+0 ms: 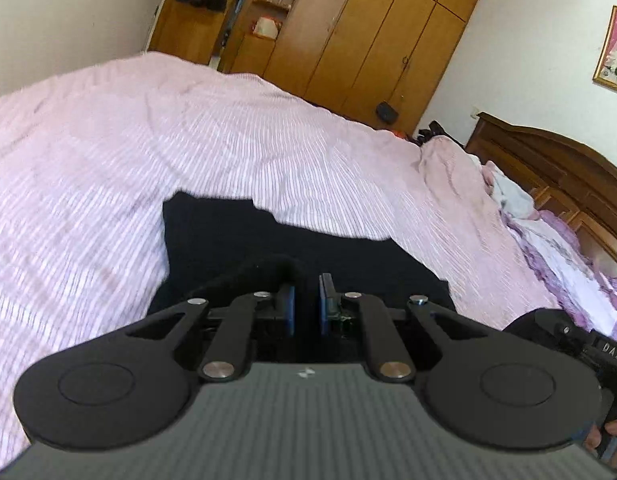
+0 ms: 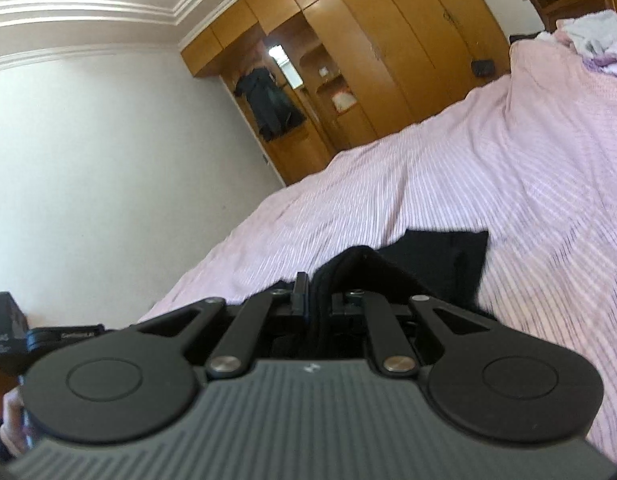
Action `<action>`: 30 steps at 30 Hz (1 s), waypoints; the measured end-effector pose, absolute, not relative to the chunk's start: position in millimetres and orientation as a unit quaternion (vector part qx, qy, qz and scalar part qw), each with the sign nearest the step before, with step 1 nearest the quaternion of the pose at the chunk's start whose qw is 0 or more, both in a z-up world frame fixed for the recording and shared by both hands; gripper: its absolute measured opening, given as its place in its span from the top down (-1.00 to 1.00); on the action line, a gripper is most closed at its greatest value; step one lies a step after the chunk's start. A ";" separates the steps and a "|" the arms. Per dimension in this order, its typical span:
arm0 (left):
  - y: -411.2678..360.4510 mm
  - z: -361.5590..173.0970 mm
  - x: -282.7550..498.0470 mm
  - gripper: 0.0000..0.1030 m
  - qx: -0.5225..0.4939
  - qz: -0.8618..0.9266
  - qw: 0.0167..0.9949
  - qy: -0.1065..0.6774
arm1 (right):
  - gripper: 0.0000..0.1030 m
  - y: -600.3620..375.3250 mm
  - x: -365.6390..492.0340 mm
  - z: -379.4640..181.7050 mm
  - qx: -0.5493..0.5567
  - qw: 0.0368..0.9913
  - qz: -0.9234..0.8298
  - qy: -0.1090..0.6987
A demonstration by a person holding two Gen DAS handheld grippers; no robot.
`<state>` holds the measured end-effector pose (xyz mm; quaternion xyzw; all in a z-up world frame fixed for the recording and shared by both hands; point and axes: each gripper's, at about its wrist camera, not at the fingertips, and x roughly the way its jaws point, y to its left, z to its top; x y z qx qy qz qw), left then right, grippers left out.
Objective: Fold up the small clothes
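Nearest to us in the left wrist view, the left gripper has its jaws drawn close together on a fold of the black garment, whose cloth bunches up over the left finger and runs between the blue pads. In the right wrist view the right gripper likewise has its jaws pinched on the same black garment, a raised peak of cloth standing just above and between them. The garment is plain, matte black with no pattern or print that we can see; its weave is too dark to make out. From the left view it spreads forward from the jaws as a broad dark panel with a straight far edge and a squarish corner; from the right view one corner reaches out to the right, slightly blurred. Its far part lies on the bed, covered with a pink sheet striped in fine lines. Further along the bed a heap of white and purple bedding sits by the dark wooden headboard. Beyond stands a tall wooden wardrobe.
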<state>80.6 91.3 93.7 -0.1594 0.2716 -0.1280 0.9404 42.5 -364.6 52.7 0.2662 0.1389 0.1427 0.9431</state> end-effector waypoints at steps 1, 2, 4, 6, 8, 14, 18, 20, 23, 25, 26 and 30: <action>89.8 95.1 90.0 0.75 -0.156 -0.122 0.943 0.269 | 0.81 -365.4 53.7 53.4 0.266 0.944 0.139 0.135; 86.6 94.2 98.4 0.75 -0.155 -0.117 0.944 0.268 | 0.81 -367.3 60.8 54.8 0.266 0.945 0.135 0.133; 83.8 92.5 116.7 0.75 -0.151 -0.105 0.946 0.267 | 0.81 -368.7 79.4 54.5 0.265 0.947 0.125 0.133; 82.7 87.0 135.5 0.75 -0.148 -0.091 0.947 0.270 | 0.81 -369.3 96.9 51.2 0.261 0.949 0.114 0.136; 82.2 75.4 158.1 0.75 -0.151 -0.077 0.945 0.280 | 0.81 -368.3 116.5 43.5 0.256 0.951 0.100 0.144; 84.6 24.8 211.3 0.74 -0.138 -0.055 0.930 0.337 | 0.81 -363.3 166.2 3.5 0.245 0.947 0.067 0.195; 85.0 -3.4 230.0 0.74 -0.124 -0.054 0.920 0.368 | 0.80 -362.3 183.6 -22.5 0.240 0.941 0.048 0.233; 83.4 -8.0 233.1 0.73 -0.109 -0.058 0.921 0.369 | 0.78 -364.8 190.4 -33.7 0.247 0.934 0.044 0.255; 80.1 -7.0 232.9 0.66 -0.085 -0.067 0.923 0.369 | 0.78 -367.3 190.1 -38.3 0.256 0.929 0.049 0.262; 80.1 -3.9 231.0 0.51 -0.079 -0.076 0.922 0.372 | 0.75 -366.9 189.6 -35.3 0.249 0.929 0.051 0.269; 79.4 0.1 229.5 0.39 -0.077 -0.080 0.921 0.373 | 0.72 -366.5 188.8 -32.8 0.244 0.929 0.054 0.273; 79.8 15.5 211.4 -0.17 -0.058 -0.095 0.924 0.366 | 0.28 -363.4 180.9 -19.8 0.206 0.933 0.068 0.286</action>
